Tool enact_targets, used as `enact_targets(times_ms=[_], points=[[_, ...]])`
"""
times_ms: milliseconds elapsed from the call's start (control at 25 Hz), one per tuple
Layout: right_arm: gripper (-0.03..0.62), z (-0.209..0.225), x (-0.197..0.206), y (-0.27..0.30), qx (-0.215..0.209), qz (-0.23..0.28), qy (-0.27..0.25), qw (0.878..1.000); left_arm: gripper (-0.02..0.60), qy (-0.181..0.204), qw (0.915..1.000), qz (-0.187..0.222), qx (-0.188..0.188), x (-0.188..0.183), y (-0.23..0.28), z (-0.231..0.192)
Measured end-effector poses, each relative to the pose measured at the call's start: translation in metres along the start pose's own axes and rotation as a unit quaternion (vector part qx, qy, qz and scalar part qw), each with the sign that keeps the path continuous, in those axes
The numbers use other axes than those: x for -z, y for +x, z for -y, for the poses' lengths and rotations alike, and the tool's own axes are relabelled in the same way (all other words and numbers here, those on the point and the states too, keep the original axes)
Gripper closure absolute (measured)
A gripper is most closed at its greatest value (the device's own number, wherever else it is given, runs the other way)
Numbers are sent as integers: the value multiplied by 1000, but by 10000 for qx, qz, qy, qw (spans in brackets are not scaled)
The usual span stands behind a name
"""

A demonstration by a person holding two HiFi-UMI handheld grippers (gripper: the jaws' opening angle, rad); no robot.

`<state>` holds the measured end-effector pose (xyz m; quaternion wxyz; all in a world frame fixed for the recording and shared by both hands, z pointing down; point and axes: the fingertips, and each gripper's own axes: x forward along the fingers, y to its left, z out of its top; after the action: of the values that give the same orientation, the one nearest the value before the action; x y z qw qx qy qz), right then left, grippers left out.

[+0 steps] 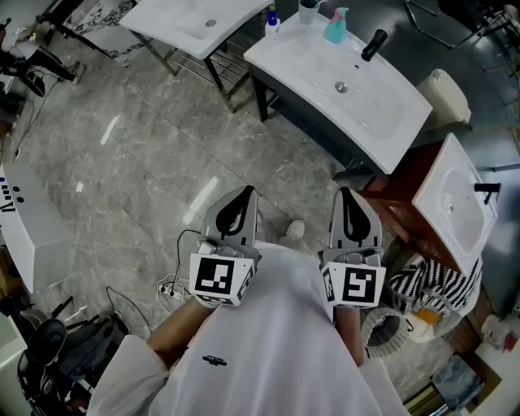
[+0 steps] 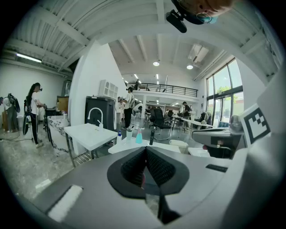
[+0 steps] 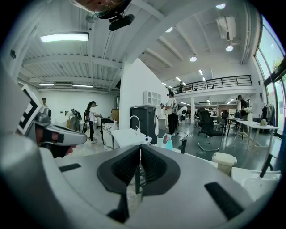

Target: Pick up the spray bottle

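Note:
The teal spray bottle [image 1: 335,26] stands at the back of a white sink counter [image 1: 382,122], far ahead of both grippers. It shows small in the left gripper view [image 2: 139,135] and in the right gripper view [image 3: 168,142], just above the jaw tips. My left gripper [image 1: 246,192] and right gripper [image 1: 345,192] are held side by side close to the person's body, over the grey floor, pointing toward the counter. On each one the jaws meet at the tips with nothing between them [image 2: 145,150] [image 3: 140,147].
On the counter near the spray bottle stand a blue-capped bottle [image 1: 272,22], a cup [image 1: 308,10] and a black faucet [image 1: 374,45]. A second white sink table [image 1: 195,20] is to the left. A wooden cabinet with a basin [image 1: 455,203] is to the right. Cables [image 1: 166,288] lie on the floor.

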<state>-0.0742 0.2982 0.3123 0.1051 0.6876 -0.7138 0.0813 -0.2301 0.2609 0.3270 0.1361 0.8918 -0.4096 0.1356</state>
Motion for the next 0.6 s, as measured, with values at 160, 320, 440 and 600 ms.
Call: enact_targets(times_ms=[160, 320, 440, 600], points=[[588, 21, 5, -11, -110, 106, -35, 9999, 577, 158, 9998, 106, -63, -4, 7, 27], [588, 43, 10, -28, -173, 223, 76, 9996, 577, 204, 9997, 89, -108, 1, 11, 52], [588, 61, 17, -40, -158, 271, 180, 9993, 577, 253, 9995, 48, -154, 5, 15, 70], [588, 76, 21, -54, -220, 354, 147, 9990, 577, 275, 9991, 47, -328, 7, 12, 82]])
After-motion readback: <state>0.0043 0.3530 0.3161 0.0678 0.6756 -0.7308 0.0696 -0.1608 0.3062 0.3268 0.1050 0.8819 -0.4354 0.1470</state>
